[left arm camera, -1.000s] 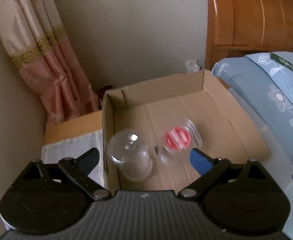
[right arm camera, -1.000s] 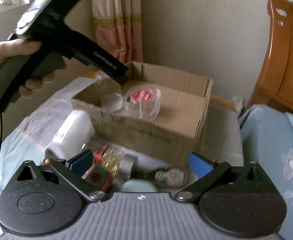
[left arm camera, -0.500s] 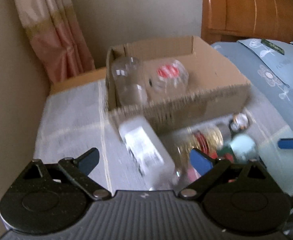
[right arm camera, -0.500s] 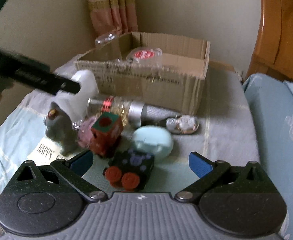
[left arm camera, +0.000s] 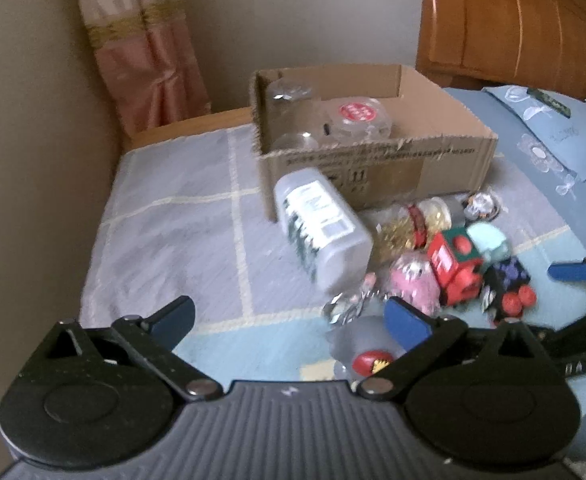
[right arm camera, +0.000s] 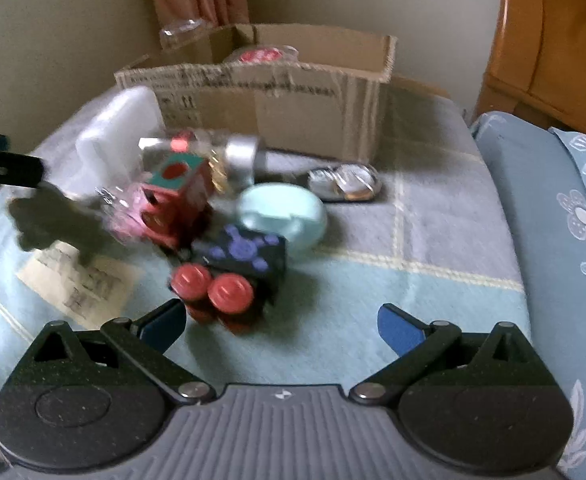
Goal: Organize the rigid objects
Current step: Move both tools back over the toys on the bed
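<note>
With both your left gripper and right gripper spread wide and empty, you're picking the next item: the black toy train sits just ahead of your right fingers, so lower and straddle it.

I am seeing the grey animal figurine smeared by motion blur in the right wrist view, while in the left view the left hand-held gripper's blue finger is covering part of it. The clear plastic jar inside the brown cardboard box is hiding partly behind the near wall.
</note>
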### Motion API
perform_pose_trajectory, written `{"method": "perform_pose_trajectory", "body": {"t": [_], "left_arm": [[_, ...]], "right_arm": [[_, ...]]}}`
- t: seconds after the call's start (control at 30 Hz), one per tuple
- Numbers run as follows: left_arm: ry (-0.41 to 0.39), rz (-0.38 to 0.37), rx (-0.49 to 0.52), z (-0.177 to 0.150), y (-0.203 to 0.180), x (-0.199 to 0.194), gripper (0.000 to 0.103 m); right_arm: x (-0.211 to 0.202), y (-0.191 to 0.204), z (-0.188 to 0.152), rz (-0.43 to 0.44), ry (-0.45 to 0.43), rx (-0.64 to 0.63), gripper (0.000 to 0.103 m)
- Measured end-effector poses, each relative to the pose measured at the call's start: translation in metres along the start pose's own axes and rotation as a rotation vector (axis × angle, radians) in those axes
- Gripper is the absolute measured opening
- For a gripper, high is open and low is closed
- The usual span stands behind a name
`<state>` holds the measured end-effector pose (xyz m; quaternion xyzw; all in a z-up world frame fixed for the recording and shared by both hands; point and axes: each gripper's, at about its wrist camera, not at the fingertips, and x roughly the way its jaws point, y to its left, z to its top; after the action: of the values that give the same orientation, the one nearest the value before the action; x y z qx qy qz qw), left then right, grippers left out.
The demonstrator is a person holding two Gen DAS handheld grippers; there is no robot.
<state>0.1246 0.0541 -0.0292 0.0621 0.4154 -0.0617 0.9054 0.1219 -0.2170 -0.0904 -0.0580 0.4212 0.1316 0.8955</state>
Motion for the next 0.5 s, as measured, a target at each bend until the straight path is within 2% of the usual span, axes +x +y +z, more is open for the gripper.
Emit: {"method": "perform_pose_trajectory", "body": {"t": [0.13, 0.27, 0.4, 0.5], "left_arm": [[-0.017, -0.008, 0.005, -0.011, 0.001, -0.011, 0.101], [-0.026, -0.079, 0.011, -0.021, -0.007, -0.014, 0.101], [0.008, -0.095, 0.047, -0.032, -0.021, -0.003, 0.101], [0.037, -0.092, 0.038, -0.039, -0.02, 0.008, 0.101]], "right_arm": [[-0.002, -0.002, -0.013, -0.013, -0.069, -0.025, 0.103], [-0.002, -0.001, -0.02, -0.02, -0.131, -0.018, 0.103], [-0.001, 0.003, -0.015, -0.026, -0.113, -0.011, 0.103], [0.004, 0.007, -0.009, -0.017, -0.111, -0.022, 0.103]]}}
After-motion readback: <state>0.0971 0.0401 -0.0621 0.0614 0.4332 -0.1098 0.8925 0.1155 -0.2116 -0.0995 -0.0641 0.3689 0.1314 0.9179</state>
